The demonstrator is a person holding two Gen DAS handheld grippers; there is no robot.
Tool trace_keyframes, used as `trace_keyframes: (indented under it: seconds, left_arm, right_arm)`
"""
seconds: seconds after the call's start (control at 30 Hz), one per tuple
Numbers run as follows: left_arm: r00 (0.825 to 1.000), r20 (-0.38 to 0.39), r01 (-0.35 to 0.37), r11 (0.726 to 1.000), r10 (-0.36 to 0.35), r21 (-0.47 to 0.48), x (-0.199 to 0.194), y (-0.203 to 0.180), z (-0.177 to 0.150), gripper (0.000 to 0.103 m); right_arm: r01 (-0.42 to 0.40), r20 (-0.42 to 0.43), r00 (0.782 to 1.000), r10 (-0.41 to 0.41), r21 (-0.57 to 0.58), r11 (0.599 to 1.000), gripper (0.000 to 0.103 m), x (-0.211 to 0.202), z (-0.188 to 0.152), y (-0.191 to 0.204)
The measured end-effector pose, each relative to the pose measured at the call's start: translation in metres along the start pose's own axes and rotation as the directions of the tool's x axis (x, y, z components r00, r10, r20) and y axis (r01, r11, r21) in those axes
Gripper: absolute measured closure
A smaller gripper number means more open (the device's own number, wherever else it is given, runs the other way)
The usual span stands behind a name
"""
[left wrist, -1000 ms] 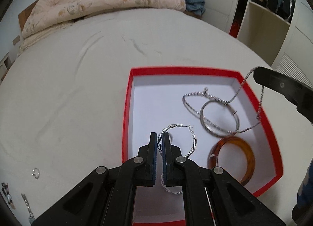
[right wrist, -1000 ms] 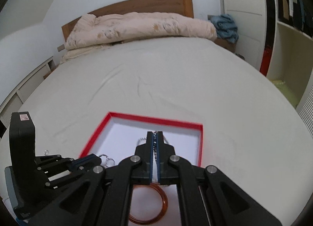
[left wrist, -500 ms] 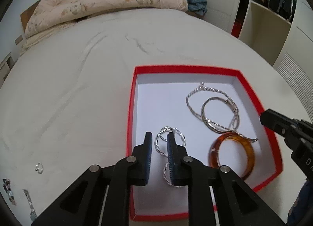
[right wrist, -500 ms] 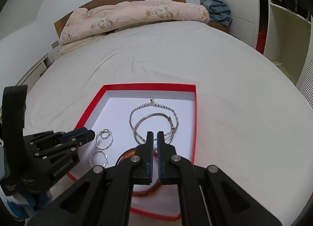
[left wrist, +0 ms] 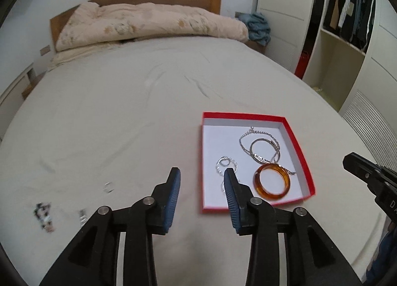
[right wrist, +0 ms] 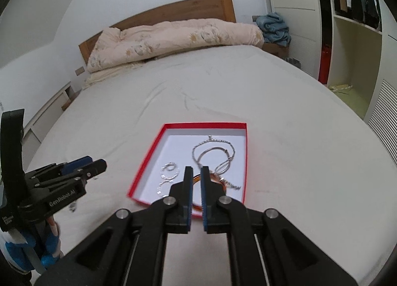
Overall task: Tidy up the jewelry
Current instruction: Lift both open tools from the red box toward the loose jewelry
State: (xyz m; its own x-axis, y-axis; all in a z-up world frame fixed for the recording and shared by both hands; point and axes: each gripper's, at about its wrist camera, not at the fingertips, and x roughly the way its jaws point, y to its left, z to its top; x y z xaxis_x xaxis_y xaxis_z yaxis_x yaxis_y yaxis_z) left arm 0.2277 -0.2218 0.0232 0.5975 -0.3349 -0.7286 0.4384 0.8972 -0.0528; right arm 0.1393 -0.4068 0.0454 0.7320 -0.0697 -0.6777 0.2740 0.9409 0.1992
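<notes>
One red box [left wrist: 304,159]; one amber bangle [left wrist: 271,182]; two claws.

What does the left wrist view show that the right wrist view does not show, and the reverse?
Only the left wrist view shows the small ring and blurred dark trinket lying on the bed sheet, left of the red box. Only the right wrist view shows the left gripper from outside. Both show the box holding the amber bangle, chain and silver hoops.

Soft even light (fisheye-warped edges)
</notes>
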Motion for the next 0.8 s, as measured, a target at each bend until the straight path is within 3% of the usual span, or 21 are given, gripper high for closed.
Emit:
trace_keyframes:
  seconds: [0.1,0.4,0.47,0.6,0.8]
  left_arm:
    - [1.000,0.015,-0.023,1.000,0.023,-0.011,-0.037,0.012,-0.010,0.056]
    - [0.989,0.078,-0.118,0.990,0.124,-0.077,-0.143,0.067,-0.048,0.051]
    - [0.981,0.104,-0.153,0.983,0.163,-0.099,-0.168,0.083,-0.057,0.048]
    - [0.964,0.131,-0.210,0.966,0.230,-0.152,-0.215,0.113,-0.080,0.046]
    - [0.943,0.149,-0.262,0.938,0.299,-0.225,-0.267,0.145,-0.121,0.045]
  right_arm:
    - [-0.015,0.015,1.000,0.015,-0.008,1.000,0.079,-0.030,-0.005,0.013]
    - [-0.060,0.063,0.996,0.063,-0.036,0.998,0.078,-0.114,-0.026,0.057]
    - [-0.074,0.077,0.994,0.077,-0.041,0.996,0.078,-0.133,-0.032,0.067]
    - [-0.090,0.094,0.991,0.095,-0.060,0.994,0.060,-0.164,-0.047,0.087]
    - [-0.127,0.091,0.986,0.136,-0.102,0.987,0.059,-0.197,-0.070,0.118]
